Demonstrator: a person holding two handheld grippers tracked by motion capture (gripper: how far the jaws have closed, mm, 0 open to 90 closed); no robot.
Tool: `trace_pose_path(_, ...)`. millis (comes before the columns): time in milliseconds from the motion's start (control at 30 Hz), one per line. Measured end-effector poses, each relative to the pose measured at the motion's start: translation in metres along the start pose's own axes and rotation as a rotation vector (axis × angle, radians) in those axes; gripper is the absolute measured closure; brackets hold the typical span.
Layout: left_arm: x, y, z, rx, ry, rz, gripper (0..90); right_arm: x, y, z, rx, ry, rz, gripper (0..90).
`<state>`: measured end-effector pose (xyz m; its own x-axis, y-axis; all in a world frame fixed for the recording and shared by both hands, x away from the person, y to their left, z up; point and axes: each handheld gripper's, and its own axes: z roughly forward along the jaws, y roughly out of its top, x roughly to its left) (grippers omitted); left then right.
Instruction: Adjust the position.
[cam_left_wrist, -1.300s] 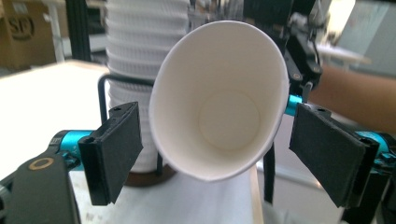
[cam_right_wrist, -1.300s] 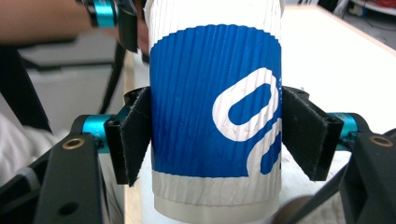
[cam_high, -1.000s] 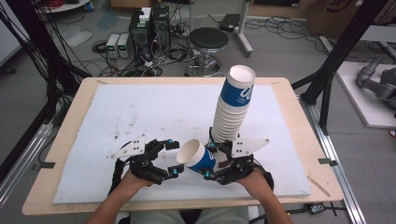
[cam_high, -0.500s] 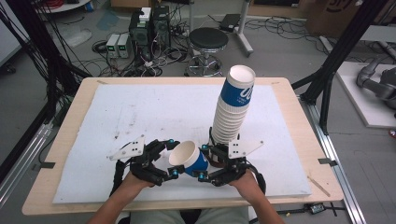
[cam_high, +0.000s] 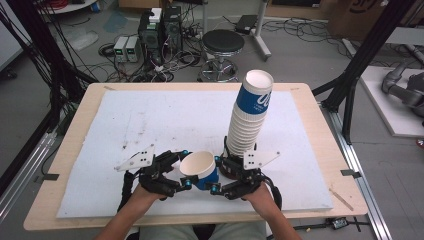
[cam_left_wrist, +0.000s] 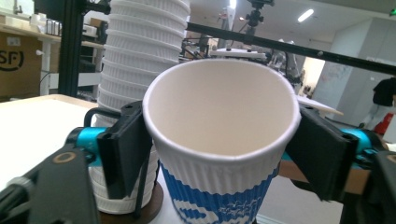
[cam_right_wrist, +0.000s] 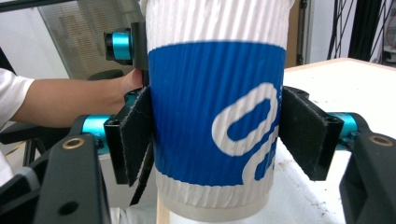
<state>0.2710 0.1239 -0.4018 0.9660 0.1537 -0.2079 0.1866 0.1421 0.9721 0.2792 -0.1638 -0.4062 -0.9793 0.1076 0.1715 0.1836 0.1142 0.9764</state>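
Both hands are working close together at the near edge of the white mat (cam_high: 150, 125), sharing one paper cup (cam_high: 199, 170) — blue and white, ribbed, mouth tipped toward the person's left. The left gripper (cam_high: 183, 169) has just been closing its jaws, and in its own view the pads are now pressing on either side of the cup's rim (cam_left_wrist: 219, 154), pinching the mouth slightly oval. The right gripper (cam_high: 216, 176) is clamping the same cup lower down, its pads flat against the blue band (cam_right_wrist: 217, 116). Just beside them — at the person's right — a tall stack of paper cups (cam_high: 249, 120) is standing on a dark round base, leaning a little to the right.
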Motion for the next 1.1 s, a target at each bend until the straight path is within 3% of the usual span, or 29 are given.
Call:
trace_pose_path(367, -0.001, 0.003, -0.001, 0.058, 0.018, 0.058, 30.8, 0.002, 0.002, -0.002, 0.074, -0.043, -0.018, 28.4)
trace_pose_path(467, 0.001, 0.005, -0.005, 0.057, 0.039, 0.063, 30.8, 0.002, 0.004, -0.007, 0.084, -0.075, -0.004, 22.3)
trace_pose_path(600, 0.002, 0.009, -0.01, 0.066, 0.073, 0.075, 30.8, 0.005, 0.007, -0.015, 0.099, -0.098, -0.021, 22.2)
trace_pose_path(633, 0.003, 0.011, -0.013, 0.078, 0.108, 0.095, 30.8, 0.006, 0.008, -0.017, 0.102, -0.102, -0.022, 22.3)
trace_pose_path(667, 0.003, 0.011, -0.013, 0.078, 0.108, 0.095, 30.8, 0.007, 0.009, -0.019, 0.102, -0.107, -0.026, 22.3)
trace_pose_path(700, 0.004, 0.014, -0.017, 0.096, 0.159, 0.118, 30.8, 0.008, 0.01, -0.022, 0.105, -0.114, -0.031, 22.3)
trace_pose_path(933, 0.011, 0.022, -0.036, 0.134, 0.359, 0.178, 30.5, 0.016, 0.018, -0.036, 0.159, -0.154, -0.066, 22.4)
trace_pose_path(1100, 0.016, 0.024, -0.049, 0.15, 0.454, 0.187, 30.5, 0.021, 0.021, -0.048, 0.188, -0.186, -0.082, 22.4)
